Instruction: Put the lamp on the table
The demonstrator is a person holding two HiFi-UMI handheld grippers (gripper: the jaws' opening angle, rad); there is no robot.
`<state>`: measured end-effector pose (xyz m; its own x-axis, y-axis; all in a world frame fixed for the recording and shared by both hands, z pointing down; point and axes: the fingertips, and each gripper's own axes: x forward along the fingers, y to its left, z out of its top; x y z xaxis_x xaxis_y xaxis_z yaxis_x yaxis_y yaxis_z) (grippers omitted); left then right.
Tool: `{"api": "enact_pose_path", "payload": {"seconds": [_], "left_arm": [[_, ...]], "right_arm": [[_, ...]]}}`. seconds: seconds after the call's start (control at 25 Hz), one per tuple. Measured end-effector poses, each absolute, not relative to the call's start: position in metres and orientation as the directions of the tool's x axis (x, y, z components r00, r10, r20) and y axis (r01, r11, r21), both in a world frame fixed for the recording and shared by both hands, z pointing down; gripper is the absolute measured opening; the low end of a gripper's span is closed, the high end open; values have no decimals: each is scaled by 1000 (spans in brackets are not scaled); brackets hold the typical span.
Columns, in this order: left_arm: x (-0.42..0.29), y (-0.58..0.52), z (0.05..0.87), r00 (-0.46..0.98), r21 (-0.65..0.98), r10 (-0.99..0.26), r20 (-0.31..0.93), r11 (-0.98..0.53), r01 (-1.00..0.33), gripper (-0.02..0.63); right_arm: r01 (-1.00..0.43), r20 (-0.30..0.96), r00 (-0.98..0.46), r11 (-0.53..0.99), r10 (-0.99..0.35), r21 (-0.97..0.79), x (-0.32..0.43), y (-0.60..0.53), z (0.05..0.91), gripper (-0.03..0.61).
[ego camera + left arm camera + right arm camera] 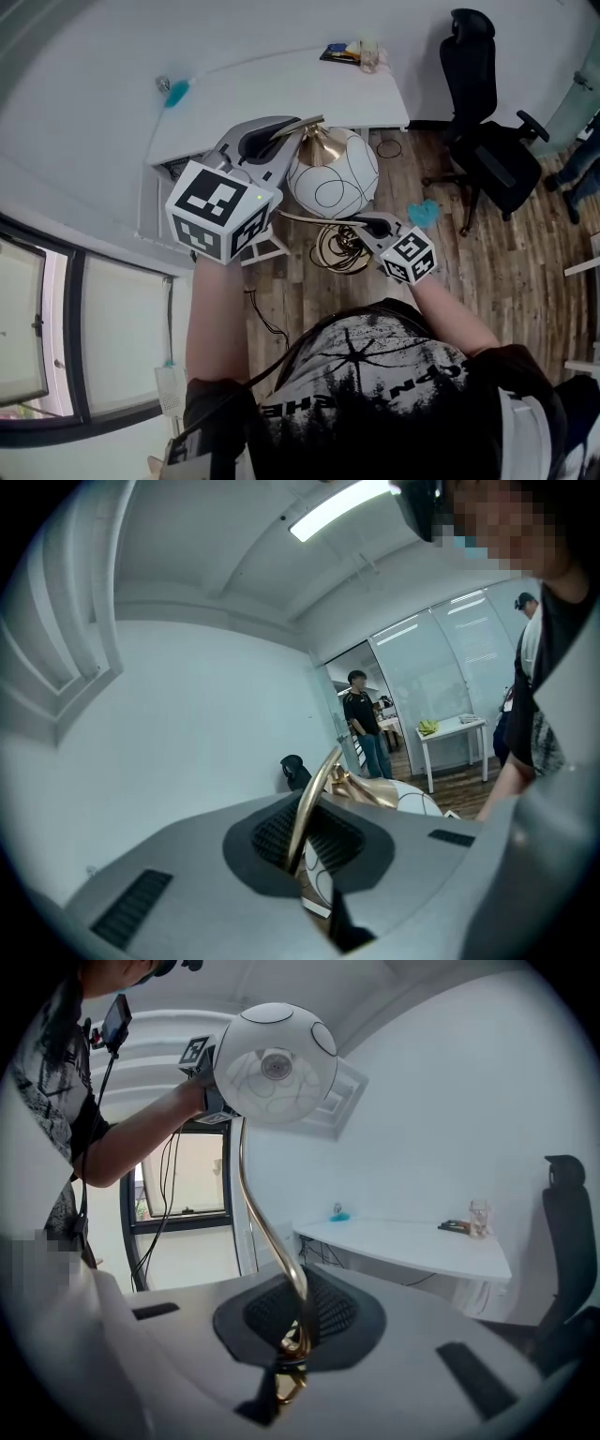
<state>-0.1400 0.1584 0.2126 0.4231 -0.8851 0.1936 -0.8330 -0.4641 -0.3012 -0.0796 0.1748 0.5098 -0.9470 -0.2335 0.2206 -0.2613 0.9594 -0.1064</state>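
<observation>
The lamp has a white globe shade (333, 175) with thin black lines, a curved gold stem (262, 1222) and a coiled gold base (342, 248). It hangs in the air over the wooden floor, in front of the white table (281, 89). My left gripper (298, 127) is shut on the stem (309, 808) just beside the shade (412, 803). My right gripper (361, 223) is shut on the stem's lower end, by the base. In the right gripper view the shade (275, 1063) stands high above the right gripper (298, 1321), and the table (412, 1251) lies beyond.
A black office chair (483, 141) stands right of the table. On the table are a turquoise item (176, 91), a book and a glass (356, 52). A teal cloth (424, 213) lies on the floor. A person (361, 714) stands far off near a small white table (455, 731).
</observation>
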Motion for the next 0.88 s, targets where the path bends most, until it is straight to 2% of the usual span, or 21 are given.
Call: {"api": "enact_pose_path", "payload": {"seconds": [0.44,0.88], "left_arm": [[-148,98,225,466,-269,-860,208,-508,-818,15],[-148,-6,235,491,-283,-842,223,-538,-794,15]], "right_arm": [[-332,222,-927,937,-303,-107,-81,123,519,18],[-347,218,-924,927,-313,-143,-89,25,532,18]]}}
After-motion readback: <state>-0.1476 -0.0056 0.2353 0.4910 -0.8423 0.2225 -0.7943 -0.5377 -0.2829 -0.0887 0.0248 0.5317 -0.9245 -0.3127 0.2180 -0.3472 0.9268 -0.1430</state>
